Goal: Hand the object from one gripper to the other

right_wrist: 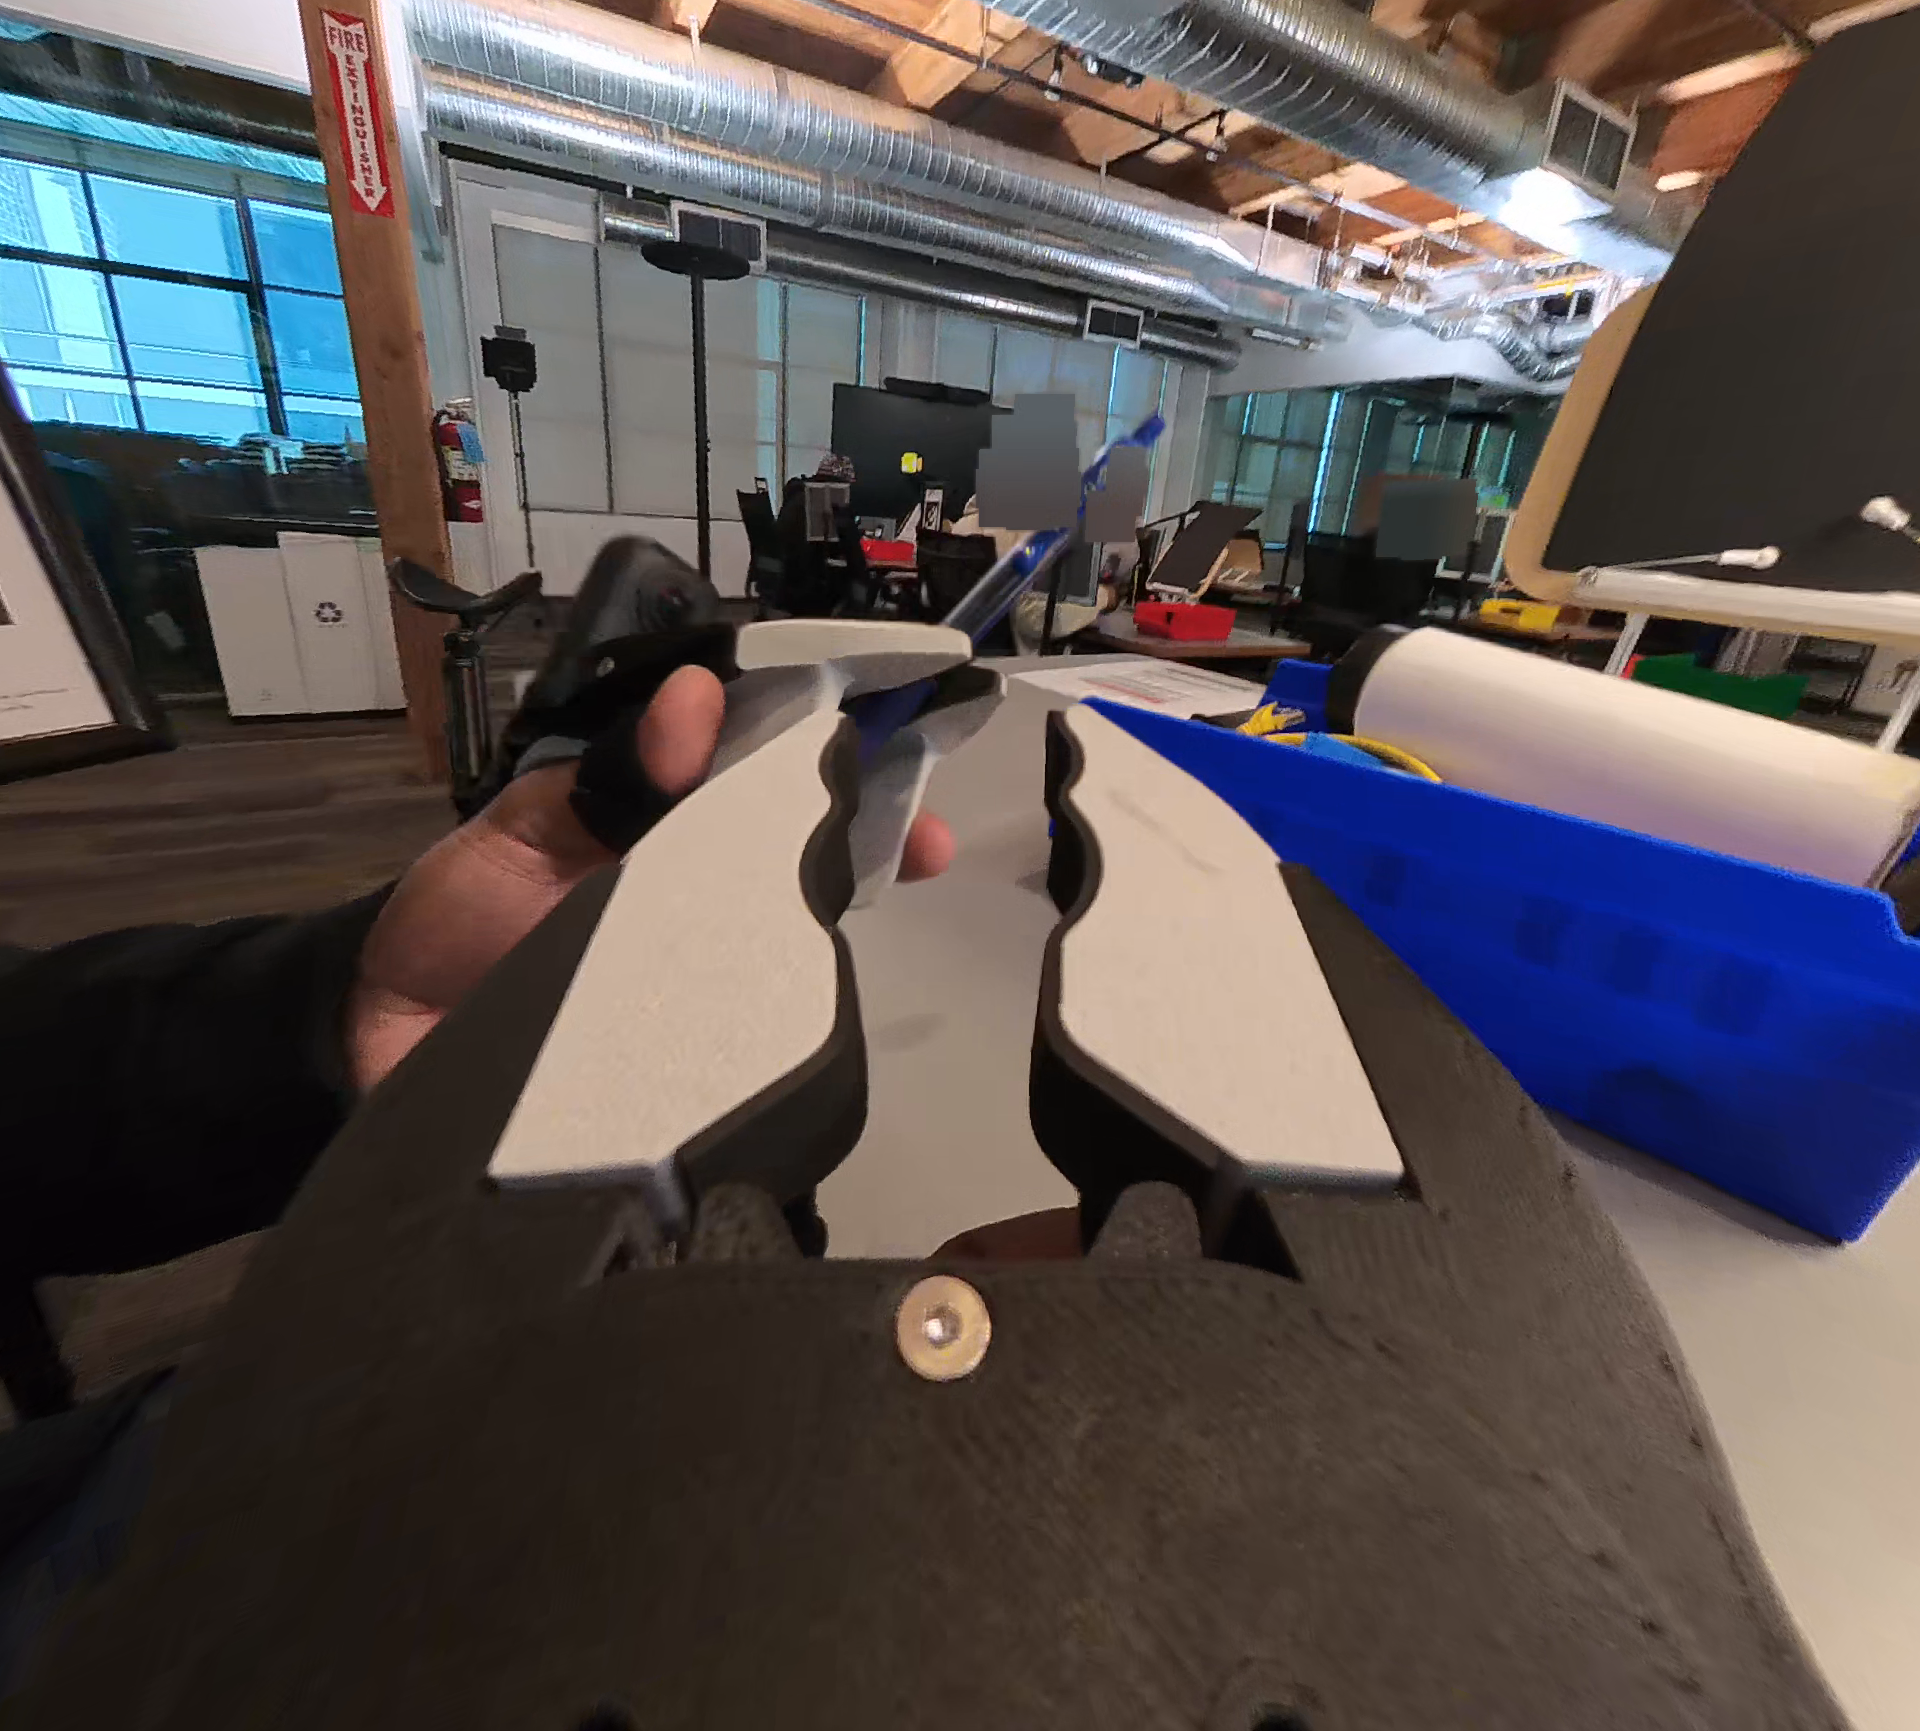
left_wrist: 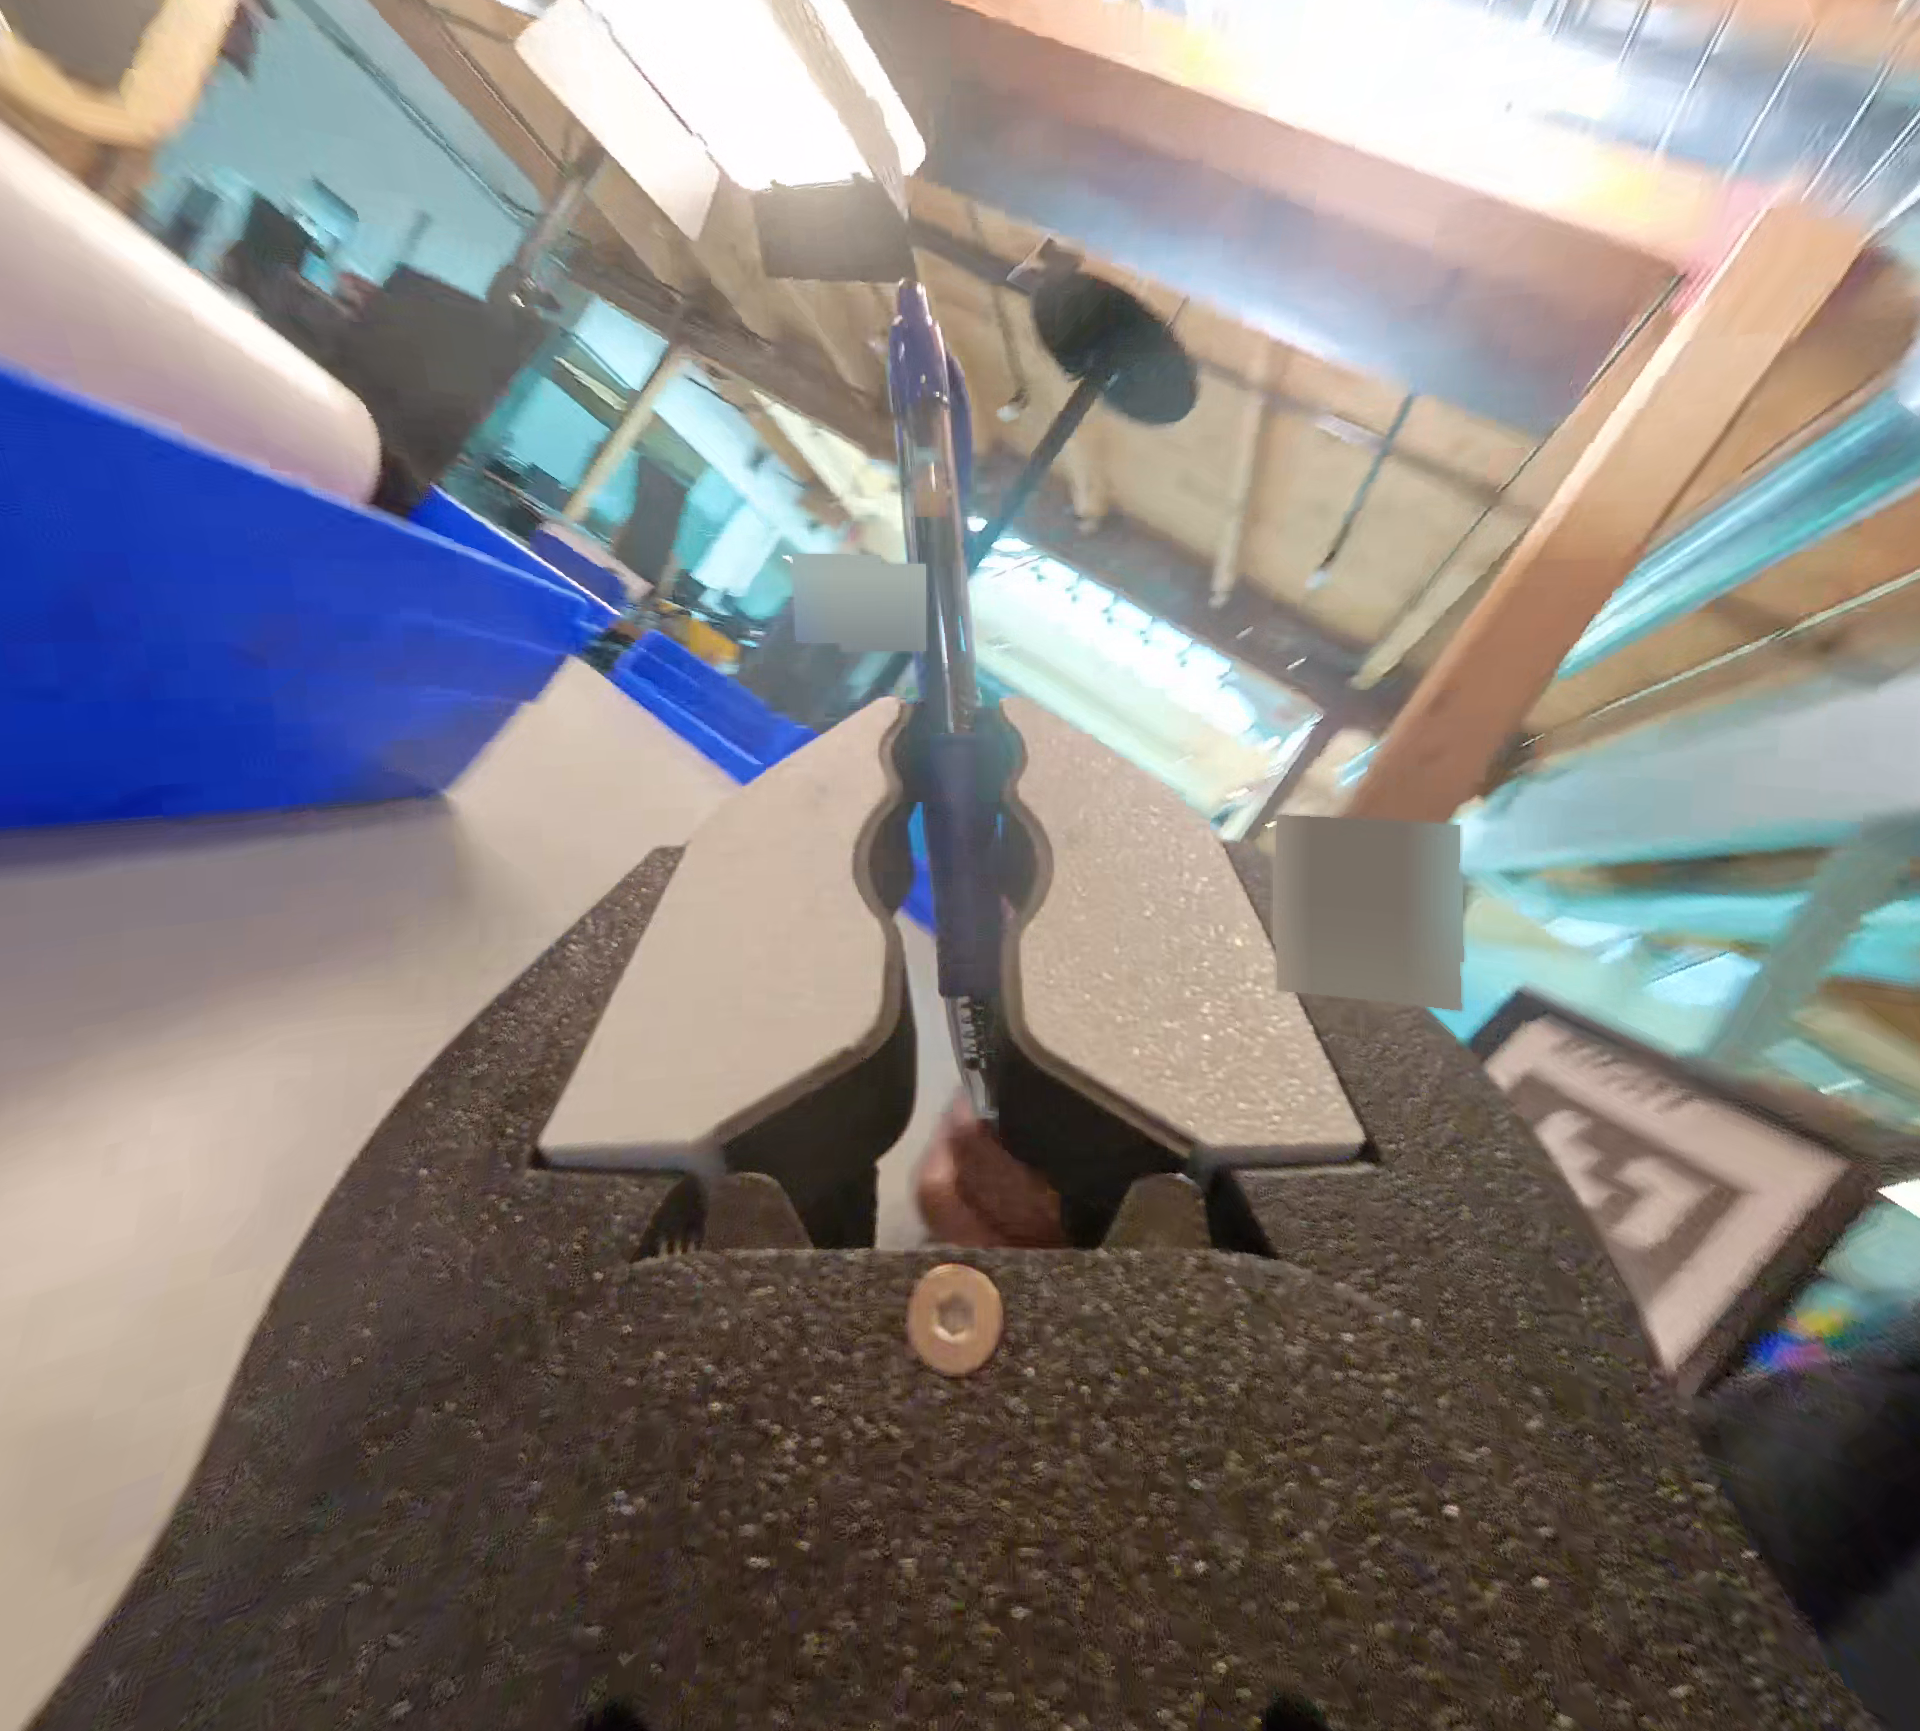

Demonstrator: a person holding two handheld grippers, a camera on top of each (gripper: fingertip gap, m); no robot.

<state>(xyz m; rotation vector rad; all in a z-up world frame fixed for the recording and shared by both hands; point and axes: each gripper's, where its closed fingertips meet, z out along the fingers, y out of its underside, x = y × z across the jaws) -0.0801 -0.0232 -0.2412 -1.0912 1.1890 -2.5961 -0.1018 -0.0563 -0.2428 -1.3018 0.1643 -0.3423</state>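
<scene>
Left tongs [left_wrist: 954,725] pinching a blue pen [left_wrist: 933,528] by its dark grip, barrel pointing up and away past the tips, writing tip back between the fingers. Same pen [right_wrist: 1003,575] seen from the right wrist view, slanting up to the right out of the left tongs [right_wrist: 920,679], held in a hand [right_wrist: 540,850] above the grey desk [right_wrist: 935,1006]. Right tongs [right_wrist: 951,746] spread wide, holding nothing, just short of the left pair. Blue bin [right_wrist: 1558,943] on the desk to the right, with a white roll [right_wrist: 1621,746] lying across its top and yellow cable [right_wrist: 1340,741] inside. Same bin [left_wrist: 239,621] and roll [left_wrist: 156,341] at left in the left wrist view
</scene>
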